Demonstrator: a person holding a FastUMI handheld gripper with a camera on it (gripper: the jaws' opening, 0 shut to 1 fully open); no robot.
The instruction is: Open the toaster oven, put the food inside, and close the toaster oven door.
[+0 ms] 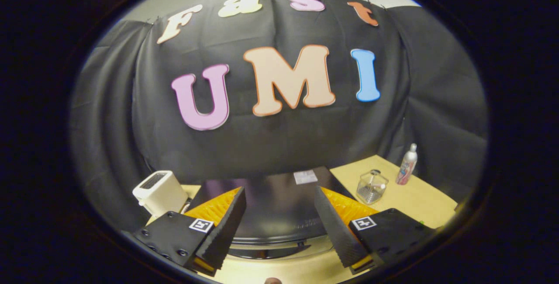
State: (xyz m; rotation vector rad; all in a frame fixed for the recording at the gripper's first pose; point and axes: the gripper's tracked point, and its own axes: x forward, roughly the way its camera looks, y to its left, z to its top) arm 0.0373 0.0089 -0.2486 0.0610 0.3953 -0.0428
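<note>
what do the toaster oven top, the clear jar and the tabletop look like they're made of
Toaster oven: probably painted or coated metal, black and glossy, with soft reflections. Clear jar: glass or hard plastic; it is see-through with bright edges. Tabletop: pale wood or laminate, matte. The gripper has its jaws open above the oven.

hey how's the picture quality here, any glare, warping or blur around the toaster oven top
Gripper view: fisheye bends the table edge and booth wall; the toaster oven top, between the open tool's fingers, carries soft sheen, no harsh glare; the glass jar and spray bottle look fairly sharp.
</note>
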